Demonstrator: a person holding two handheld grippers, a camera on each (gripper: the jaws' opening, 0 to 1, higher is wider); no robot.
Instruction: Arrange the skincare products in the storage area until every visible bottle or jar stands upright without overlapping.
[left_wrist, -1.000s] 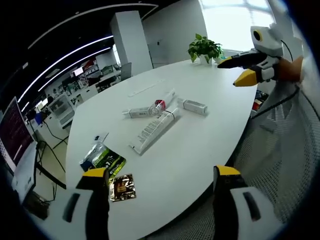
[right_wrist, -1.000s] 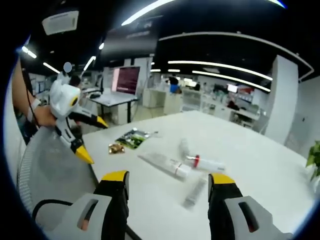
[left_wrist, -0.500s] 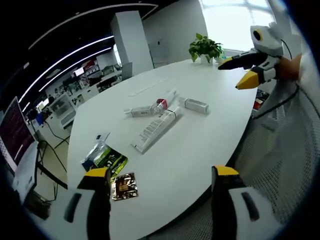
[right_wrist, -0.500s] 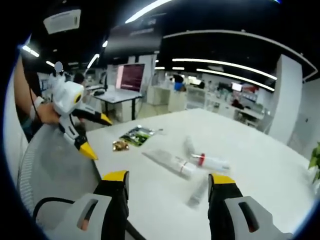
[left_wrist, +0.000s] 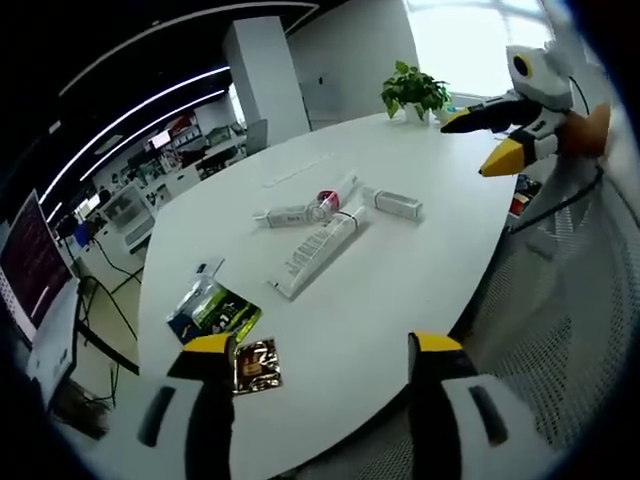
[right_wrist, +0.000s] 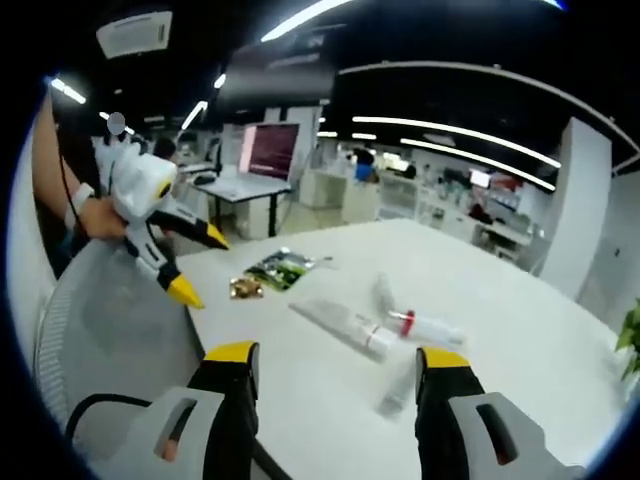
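Now both grippers, left gripper (left_wrist: 325, 350) and right gripper (right_wrist: 337, 357), fingers spread, empty, above worktop (left_wrist: 420, 250) edge; tubes (left_wrist: 320, 245) lying flat mid-worktop.

Right tongs (right_wrist: 335, 362) agape above white table (right_wrist: 500, 330); tubes (right_wrist: 345, 325) lying flat, sachets (right_wrist: 275, 270) beyond.

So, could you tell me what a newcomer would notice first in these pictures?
Probably the cluster of tubes lying flat near the middle of the big white table, none standing up. Next, the green packet and a small shiny sachet near the table's edge, close to the left tool. Both tools hang open above the table, the right tool holding nothing either.
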